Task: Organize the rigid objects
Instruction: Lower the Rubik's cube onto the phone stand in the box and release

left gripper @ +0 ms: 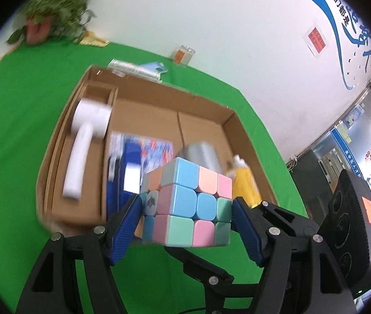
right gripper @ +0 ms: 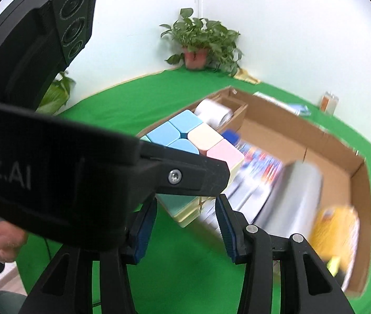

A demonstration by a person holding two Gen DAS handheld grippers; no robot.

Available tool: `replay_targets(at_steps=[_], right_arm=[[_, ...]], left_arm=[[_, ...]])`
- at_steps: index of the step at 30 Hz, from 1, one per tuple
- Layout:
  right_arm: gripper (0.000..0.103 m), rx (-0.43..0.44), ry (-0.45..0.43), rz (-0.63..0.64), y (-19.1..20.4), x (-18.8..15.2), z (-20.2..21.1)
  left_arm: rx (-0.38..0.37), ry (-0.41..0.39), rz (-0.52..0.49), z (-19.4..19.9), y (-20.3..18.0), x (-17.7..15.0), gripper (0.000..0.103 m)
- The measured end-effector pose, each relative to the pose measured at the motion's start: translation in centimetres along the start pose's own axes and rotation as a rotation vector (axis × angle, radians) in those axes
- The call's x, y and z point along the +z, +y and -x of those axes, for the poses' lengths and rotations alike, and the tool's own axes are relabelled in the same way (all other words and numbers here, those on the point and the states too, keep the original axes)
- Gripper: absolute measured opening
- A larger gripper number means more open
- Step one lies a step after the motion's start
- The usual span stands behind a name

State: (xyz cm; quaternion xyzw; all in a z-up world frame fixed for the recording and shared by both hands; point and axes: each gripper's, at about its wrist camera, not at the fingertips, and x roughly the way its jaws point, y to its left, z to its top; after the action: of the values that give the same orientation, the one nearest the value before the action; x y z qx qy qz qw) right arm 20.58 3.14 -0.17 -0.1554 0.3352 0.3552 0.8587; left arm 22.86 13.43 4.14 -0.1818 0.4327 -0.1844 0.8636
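A pastel puzzle cube (left gripper: 185,198) sits between the blue pads of my left gripper (left gripper: 186,205), which is shut on it and holds it above the green cloth in front of a cardboard box (left gripper: 203,107). From the right wrist view, the left gripper's black body (right gripper: 80,170) crosses the picture with the cube (right gripper: 193,136) at its tip. Below it, my right gripper (right gripper: 185,217) stands open with its pads partly apart, and only green cloth shows between them. The right gripper's black housing (left gripper: 348,222) is at the right edge of the left wrist view.
The box holds a white handheld device (left gripper: 86,144), a blue printed pack (left gripper: 138,162), a grey cylinder (left gripper: 201,154) and a yellow bottle (left gripper: 245,183). Behind it lie booklets (left gripper: 135,69), a glass jar (left gripper: 184,55) and a potted plant (right gripper: 198,41). A hand (right gripper: 2,240) grips the left tool.
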Motion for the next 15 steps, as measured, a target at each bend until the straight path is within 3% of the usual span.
replay_targets(at_steps=[7,8,11,15], right_arm=[[0.045,0.056,0.062,-0.040,-6.6,4.8,-2.5],[0.045,0.068,0.067,-0.053,-7.5,5.3,-3.0],[0.045,0.093,0.096,-0.086,-10.0,6.1,-4.6],[0.045,0.079,0.176,-0.094,-11.8,5.3,-8.2]], left_arm=[[-0.003,0.116,0.016,-5.1,1.1,5.4,0.068],[-0.013,0.150,0.042,-6.6,1.8,5.8,0.061],[-0.039,0.203,0.112,-9.4,3.3,6.6,0.061],[0.030,0.201,0.061,-11.6,3.1,6.7,0.061]])
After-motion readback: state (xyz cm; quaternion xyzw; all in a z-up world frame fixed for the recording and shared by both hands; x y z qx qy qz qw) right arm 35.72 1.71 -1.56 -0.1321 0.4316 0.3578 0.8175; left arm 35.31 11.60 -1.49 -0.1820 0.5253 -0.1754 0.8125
